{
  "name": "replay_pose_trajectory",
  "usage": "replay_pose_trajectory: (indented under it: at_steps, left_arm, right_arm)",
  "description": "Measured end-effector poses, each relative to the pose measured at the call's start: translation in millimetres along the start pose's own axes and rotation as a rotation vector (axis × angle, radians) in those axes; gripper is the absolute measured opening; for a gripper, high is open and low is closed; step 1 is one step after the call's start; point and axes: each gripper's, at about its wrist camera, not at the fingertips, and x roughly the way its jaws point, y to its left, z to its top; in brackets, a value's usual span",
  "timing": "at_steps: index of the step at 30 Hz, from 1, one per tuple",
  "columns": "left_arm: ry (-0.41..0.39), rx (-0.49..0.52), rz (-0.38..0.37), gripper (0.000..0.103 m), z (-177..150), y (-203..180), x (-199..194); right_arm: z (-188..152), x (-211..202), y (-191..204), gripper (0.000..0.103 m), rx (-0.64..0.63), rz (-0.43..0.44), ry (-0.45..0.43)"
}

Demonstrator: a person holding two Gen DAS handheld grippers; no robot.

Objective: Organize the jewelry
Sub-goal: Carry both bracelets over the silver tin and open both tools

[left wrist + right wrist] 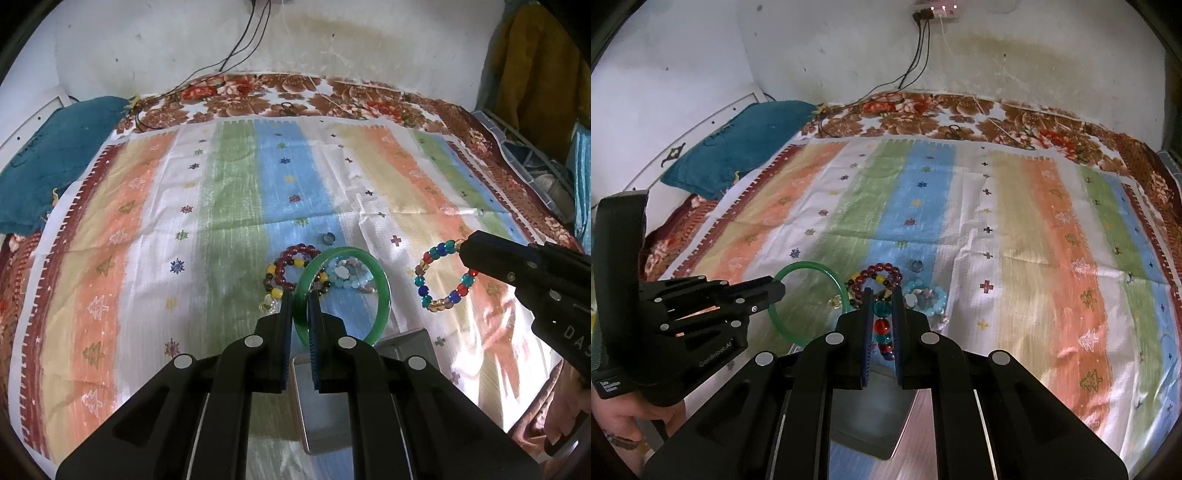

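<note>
Left hand-held gripper (pixel 301 299) is clamped on the rim of a green bangle (pixel 380 280), holding it upright above the striped cloth (pixel 229 192) on the bed. Right hand-held gripper (pixel 882 299) is pinched shut on a multicoloured bead bracelet (pixel 882 325), which hangs between its pads. Beneath both sits a metal tin (pixel 325 424), open. On the cloth near the bangle lie a dark red bead bracelet (pixel 295 251), a pale blue bead bracelet (pixel 343 275) and a small ring (pixel 327 238).
</note>
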Motion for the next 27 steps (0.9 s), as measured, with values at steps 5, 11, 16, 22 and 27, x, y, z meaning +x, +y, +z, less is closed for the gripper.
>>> replay_pose_trajectory:
  at_steps: [5, 11, 16, 22, 27]
  left_arm:
    - [-0.015, 0.001, 0.000, 0.008, -7.6, -1.9, -11.3]
    - [-0.014, 0.004, -0.009, 0.008, -21.9, -6.3, -22.3]
    - [-0.031, -0.009, -0.009, 0.008, -30.4, -6.6, -33.6]
    - [-0.007, 0.009, -0.006, 0.008, -42.4, -13.7, -32.1]
    - [0.041, 0.010, -0.053, 0.009, -48.1, -17.7, -23.8]
  right_arm:
    - [-8.9, -6.7, 7.5, 0.011, -0.009, -0.002, -0.004]
    - [-21.1, -20.6, 18.8, 0.011, -0.040, 0.013, -0.015]
    - [-30.6, -27.0, 26.5, 0.011, -0.056, 0.027, -0.009]
    - [-43.0, -29.2, 33.8, 0.011, -0.068, 0.042, 0.018]
    - [-48.6, -23.6, 31.2, 0.011, -0.050, 0.071, 0.057]
